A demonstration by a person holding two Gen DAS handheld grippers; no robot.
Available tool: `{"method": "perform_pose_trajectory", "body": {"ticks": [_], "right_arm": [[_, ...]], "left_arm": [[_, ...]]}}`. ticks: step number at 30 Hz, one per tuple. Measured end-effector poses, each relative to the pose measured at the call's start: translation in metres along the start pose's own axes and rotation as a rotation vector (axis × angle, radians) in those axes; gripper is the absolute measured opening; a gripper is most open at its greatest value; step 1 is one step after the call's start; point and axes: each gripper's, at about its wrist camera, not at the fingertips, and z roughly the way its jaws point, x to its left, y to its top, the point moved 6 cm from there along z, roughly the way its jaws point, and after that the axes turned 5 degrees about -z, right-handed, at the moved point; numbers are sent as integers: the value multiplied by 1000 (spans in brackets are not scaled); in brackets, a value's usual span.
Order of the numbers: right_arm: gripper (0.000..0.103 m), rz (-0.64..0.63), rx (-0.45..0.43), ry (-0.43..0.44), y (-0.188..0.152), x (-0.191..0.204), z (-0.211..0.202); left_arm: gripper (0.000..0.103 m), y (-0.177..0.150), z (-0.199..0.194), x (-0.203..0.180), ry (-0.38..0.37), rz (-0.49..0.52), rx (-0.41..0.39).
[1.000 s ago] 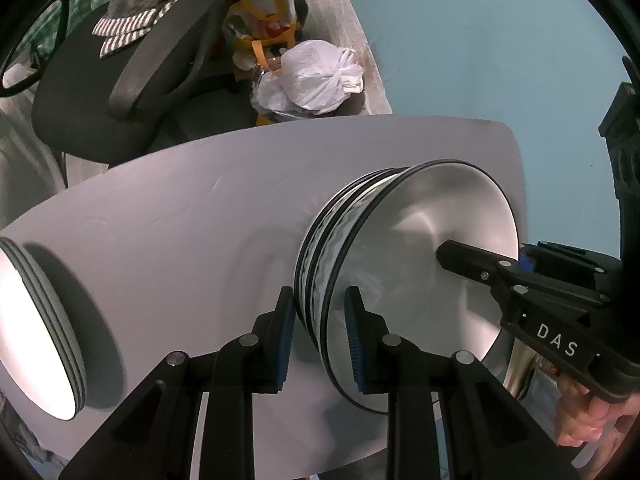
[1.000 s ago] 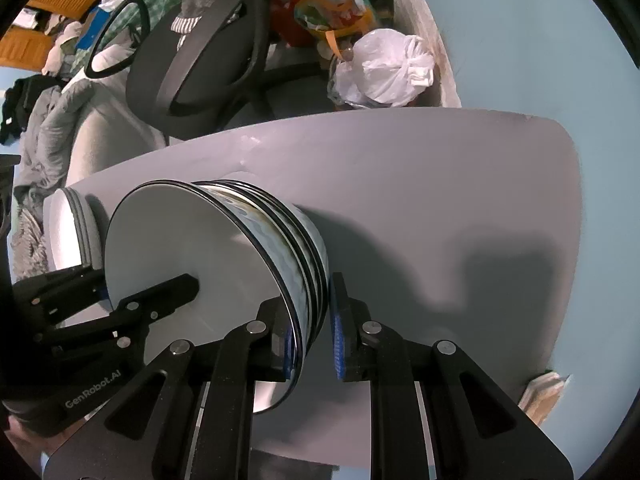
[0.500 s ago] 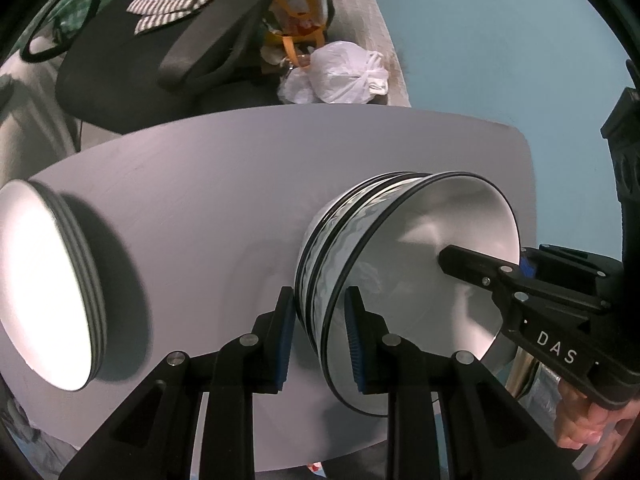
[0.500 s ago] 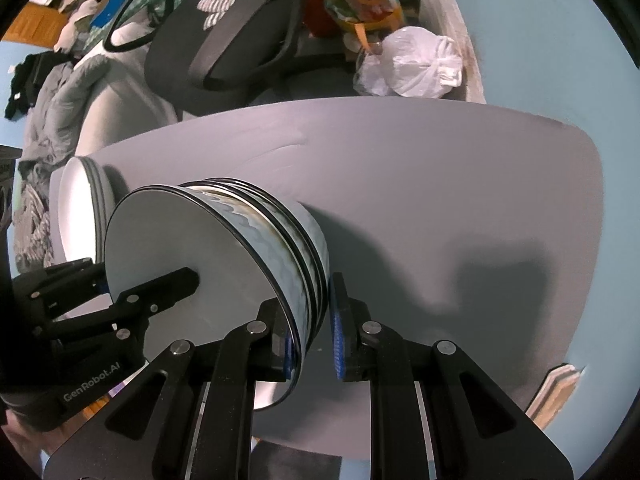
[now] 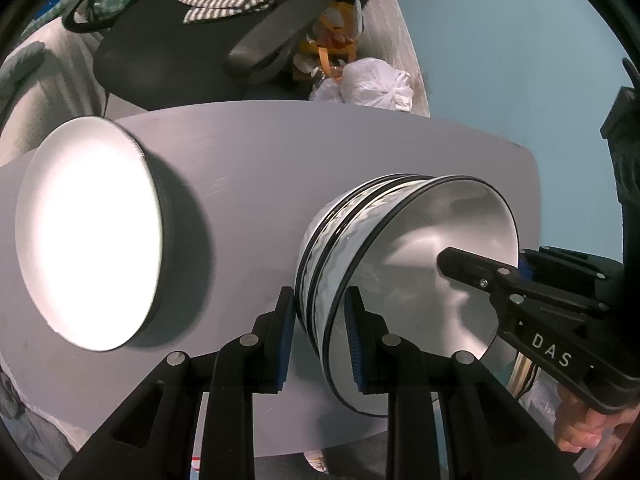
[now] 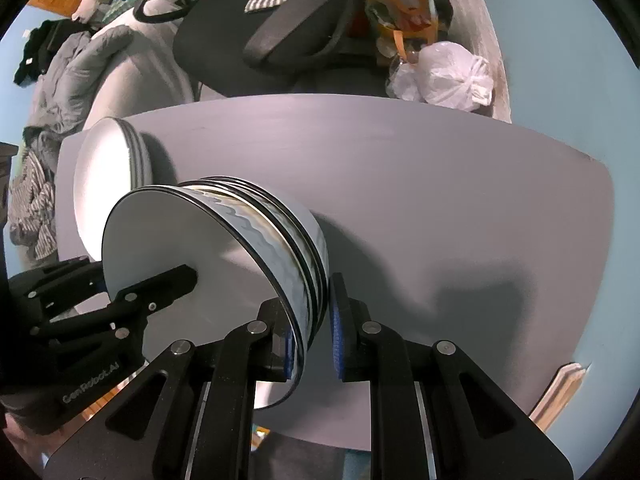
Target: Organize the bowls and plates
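Plates [image 5: 92, 232] now sit nearer as my hand-held grippers, left [image 5: 318, 336] marked "GenRobot.AI", right [image 6: 310, 336] "DAS", clamp the bowls' [image 5: 400, 280] rims.

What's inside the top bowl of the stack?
No food shows inside the top bowl, only its shiny white inside. One finger of each gripper, left gripper and right gripper, reaches over its rim. The bowls nested underneath show only their rims.
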Motion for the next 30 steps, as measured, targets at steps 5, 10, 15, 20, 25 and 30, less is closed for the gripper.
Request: {"method": "perform_pose_trajectory", "body": {"ticks": [5, 10, 15, 20, 25, 30], "right_arm": [[15, -29, -3, -13, 2, 19, -3], [15, -56, -14, -18, 8, 40, -8], [15, -77, -26, -18, 16, 60, -14], [15, -105, -43, -14, 26, 83, -21], [15, -139, -53, -16, 38, 107, -25], [15, -169, -59, -20, 51, 131, -21]], "left_arm": [[24, -4, -16, 17, -1, -18, -20], [24, -6, -33, 32, -3, -41, -40], [24, -6, -51, 49, -8, -62, -64], [24, -2, -70, 68, -2, -89, -97], [24, 2, -87, 91, -3, -112, -127], [24, 5, -95, 119, 1, -138, -135]]}}
